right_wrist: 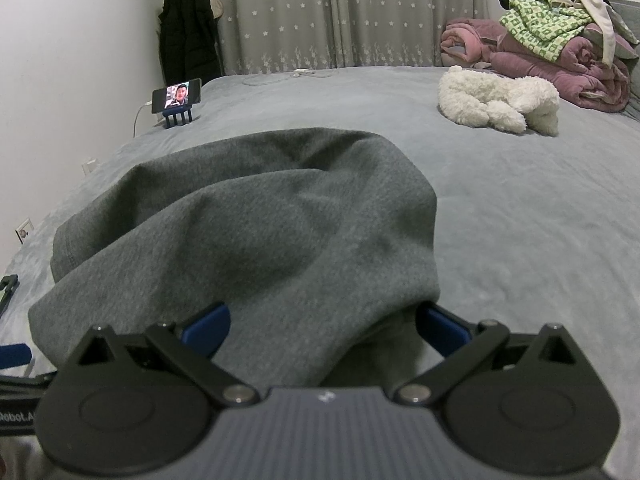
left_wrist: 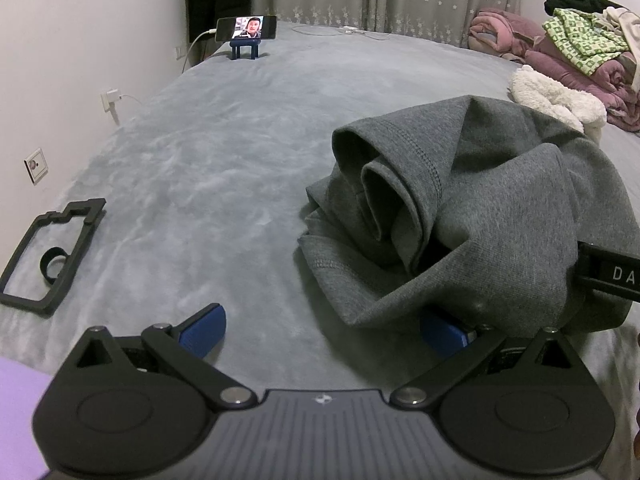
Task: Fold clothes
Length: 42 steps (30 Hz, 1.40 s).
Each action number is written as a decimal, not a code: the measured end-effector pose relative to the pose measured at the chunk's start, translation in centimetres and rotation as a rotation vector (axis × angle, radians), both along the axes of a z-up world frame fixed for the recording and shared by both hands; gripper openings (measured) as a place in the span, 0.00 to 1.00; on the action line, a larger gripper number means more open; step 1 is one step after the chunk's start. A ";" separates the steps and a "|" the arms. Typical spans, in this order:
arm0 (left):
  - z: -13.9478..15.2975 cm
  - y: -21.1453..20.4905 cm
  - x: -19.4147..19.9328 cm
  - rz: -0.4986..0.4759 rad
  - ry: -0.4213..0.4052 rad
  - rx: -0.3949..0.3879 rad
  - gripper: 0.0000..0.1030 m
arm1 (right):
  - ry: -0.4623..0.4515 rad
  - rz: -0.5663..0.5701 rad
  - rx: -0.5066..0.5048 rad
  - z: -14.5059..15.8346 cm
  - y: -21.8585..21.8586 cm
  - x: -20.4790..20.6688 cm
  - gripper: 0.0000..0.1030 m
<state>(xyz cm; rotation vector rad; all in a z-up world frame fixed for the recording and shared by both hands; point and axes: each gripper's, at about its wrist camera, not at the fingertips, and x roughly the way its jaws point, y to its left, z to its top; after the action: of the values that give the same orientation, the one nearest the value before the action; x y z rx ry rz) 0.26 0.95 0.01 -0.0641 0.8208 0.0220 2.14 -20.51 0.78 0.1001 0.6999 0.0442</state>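
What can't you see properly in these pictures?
- Left wrist view: the right blue pad of the left tool is partly hidden under the grey garment.
- Right wrist view: the grey garment drapes over the right tool, hiding what lies between its pads.
- Both views: the phone screen is too small to read.

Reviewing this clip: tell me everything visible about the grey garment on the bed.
The grey garment is a dark heather-grey knit, thick like sweatshirt fabric, with stitched hems. It lies crumpled in a heap on the grey bed cover, not yet folded flat; from the left wrist view a rolled opening, maybe a sleeve or leg, faces the camera. Its near edge drapes over the open right gripper and covers one finger of the open left gripper. The white fluffy item lies apart, behind it.
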 end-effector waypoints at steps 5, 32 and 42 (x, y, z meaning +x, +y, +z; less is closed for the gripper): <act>0.0 0.1 0.0 0.001 -0.001 0.000 1.00 | -0.029 -0.005 0.015 0.4 -0.2 -0.3 1.00; 0.3 0.0 -0.3 0.000 -0.027 0.029 1.00 | -0.237 0.138 0.152 3.3 0.0 -2.9 1.00; 0.9 0.4 -0.5 0.004 -0.050 0.000 1.00 | -0.270 0.192 0.088 3.9 1.7 -3.7 1.00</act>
<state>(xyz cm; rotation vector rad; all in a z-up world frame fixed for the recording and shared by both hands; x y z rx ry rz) -0.23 1.40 0.94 -0.0656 0.7704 0.0240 -1.61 -18.85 4.67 0.1089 0.4352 0.2687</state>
